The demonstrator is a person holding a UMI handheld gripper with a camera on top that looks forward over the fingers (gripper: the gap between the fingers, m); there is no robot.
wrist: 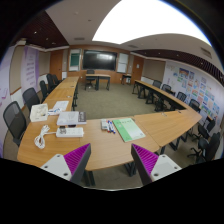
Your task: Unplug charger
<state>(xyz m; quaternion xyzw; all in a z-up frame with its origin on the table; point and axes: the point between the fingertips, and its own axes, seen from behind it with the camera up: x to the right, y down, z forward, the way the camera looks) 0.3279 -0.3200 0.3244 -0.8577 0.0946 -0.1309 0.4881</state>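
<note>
1. Magenta pads line the inner faces of our gripper (113, 165), whose two fingers stand wide apart with nothing between them and nothing touching them.
2. We take the wooden table (150, 128) as our landmark: its near edge lies just ahead of the fingertips, and its long arms run away from us on both sides around a green carpet (105, 100).
3. On the table just beyond the left finger we see a white box (71, 130) with a white cable (42, 137) curling beside it; we take this for the charger gear, though the plug itself is too small to make out.
4. Past the box on the table lie a white device (71, 118) and white papers (40, 112); a green folder (128, 128) rests towards the right finger.
5. We cannot read any writing or labels.
6. Black chairs (15, 120) line the table's outer side; beyond its far end hang a dark screen (98, 60) and posters (195, 85).
</note>
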